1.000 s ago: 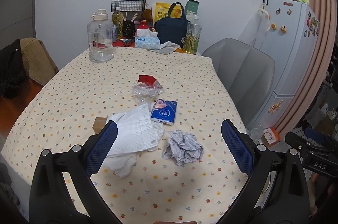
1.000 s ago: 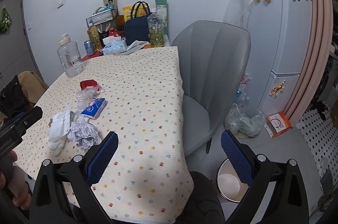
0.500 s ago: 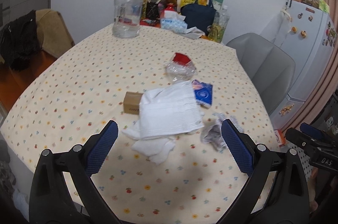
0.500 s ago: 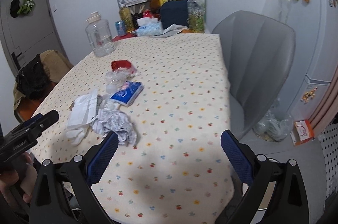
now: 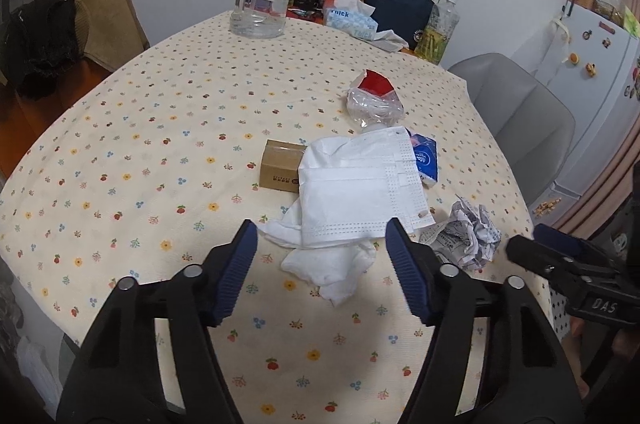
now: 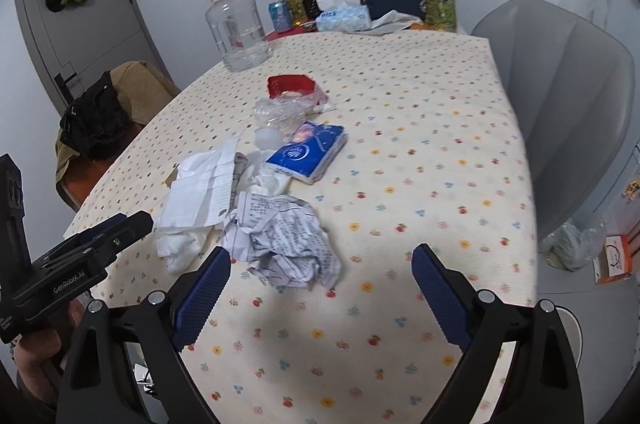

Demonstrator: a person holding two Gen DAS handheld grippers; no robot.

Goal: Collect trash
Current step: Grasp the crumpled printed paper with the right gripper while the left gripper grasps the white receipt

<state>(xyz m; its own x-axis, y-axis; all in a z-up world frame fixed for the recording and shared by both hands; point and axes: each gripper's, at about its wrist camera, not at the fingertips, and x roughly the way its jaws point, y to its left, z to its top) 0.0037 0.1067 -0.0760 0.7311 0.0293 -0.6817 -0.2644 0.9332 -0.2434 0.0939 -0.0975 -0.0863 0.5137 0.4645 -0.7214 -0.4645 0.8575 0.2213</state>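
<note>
A pile of trash lies on the flowered tablecloth: a white face mask over a crumpled white tissue, a small brown box, a blue tissue pack, a clear plastic bag, a red container and a ball of printed paper. My left gripper hovers low over the tissue; its jaws are closing, with the tissue's edge between them and no pad pressing on it. My right gripper is wide, its jaws closing slightly, with the paper ball just ahead by its left finger.
At the table's far end stand a clear water jug, a tissue box, a navy bag and bottles. A grey chair is at the right, a fridge behind it. A chair with dark clothing stands left.
Both grippers have come down and closer to the trash pile. The left jaws have narrowed around the tissue. The right gripper swung left, from the table edge to the paper ball.
</note>
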